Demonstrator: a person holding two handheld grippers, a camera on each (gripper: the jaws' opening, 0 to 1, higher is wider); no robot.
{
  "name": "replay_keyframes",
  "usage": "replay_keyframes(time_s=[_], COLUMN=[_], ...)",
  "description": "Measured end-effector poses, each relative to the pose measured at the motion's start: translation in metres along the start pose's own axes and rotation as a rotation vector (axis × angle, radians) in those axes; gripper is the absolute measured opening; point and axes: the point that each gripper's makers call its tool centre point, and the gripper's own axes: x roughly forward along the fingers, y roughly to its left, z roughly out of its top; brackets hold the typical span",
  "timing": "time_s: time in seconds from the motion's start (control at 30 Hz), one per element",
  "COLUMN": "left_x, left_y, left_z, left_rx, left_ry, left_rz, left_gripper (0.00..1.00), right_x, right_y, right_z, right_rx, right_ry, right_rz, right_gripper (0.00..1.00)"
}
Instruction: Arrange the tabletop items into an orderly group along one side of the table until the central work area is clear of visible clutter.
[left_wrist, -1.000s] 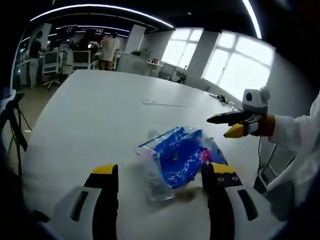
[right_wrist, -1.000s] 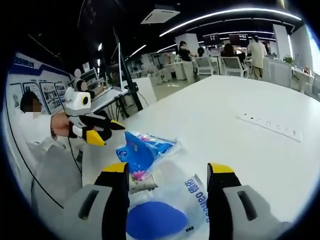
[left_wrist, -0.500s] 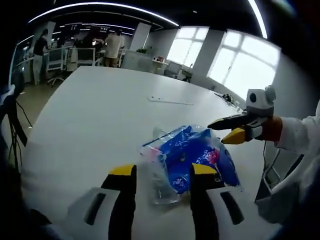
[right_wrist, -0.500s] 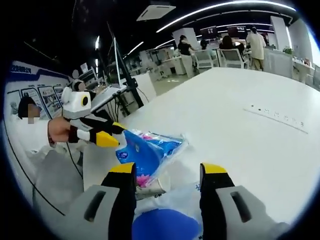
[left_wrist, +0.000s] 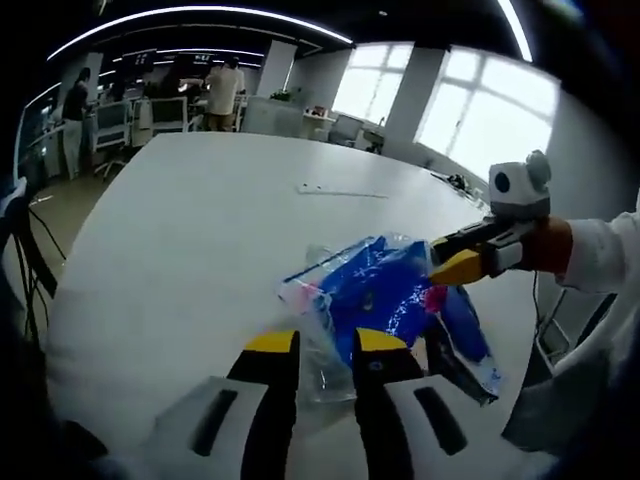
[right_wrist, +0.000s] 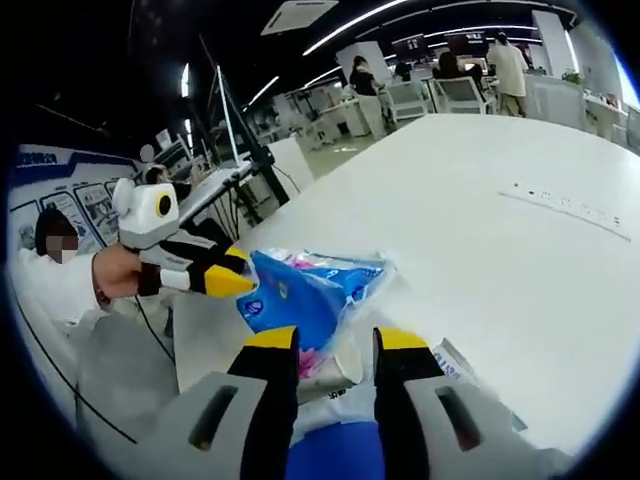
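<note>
A clear plastic bag (left_wrist: 375, 300) with blue contents lies near one edge of the white table (left_wrist: 200, 220), close to a corner. The left gripper (left_wrist: 325, 345) has its jaws nearly together, pinching the near end of the bag. The right gripper (right_wrist: 335, 345) also has its jaws narrowed around the bag (right_wrist: 310, 295) from the other side; whether they actually grip it I cannot tell. A second bag with a blue patch (right_wrist: 335, 455) lies under the right gripper. A long white strip (right_wrist: 570, 205) lies farther out on the table.
</note>
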Motion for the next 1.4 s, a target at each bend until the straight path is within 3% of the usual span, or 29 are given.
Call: replay_keyframes(time_s=[0.23, 0.7, 1.4], left_x=[0.003, -0.003, -0.012], left_y=[-0.002, -0.004, -0.039], left_z=[-0.002, 0.001, 0.046], left_rx=[0.005, -0.003, 0.017], left_ry=[0.003, -0.013, -0.073], left_rz=[0.000, 0.001, -0.031], left_gripper=[0.09, 0.00, 0.00], right_x=[0.002, -0.003, -0.049], right_y=[0.000, 0.002, 0.001], right_z=[-0.005, -0.003, 0.027], right_rx=[0.008, 0.022, 0.016], right_ry=[0.020, 0.003, -0.097], right_rz=[-0.007, -0.009, -0.042], right_gripper=[0.10, 0.00, 0.00])
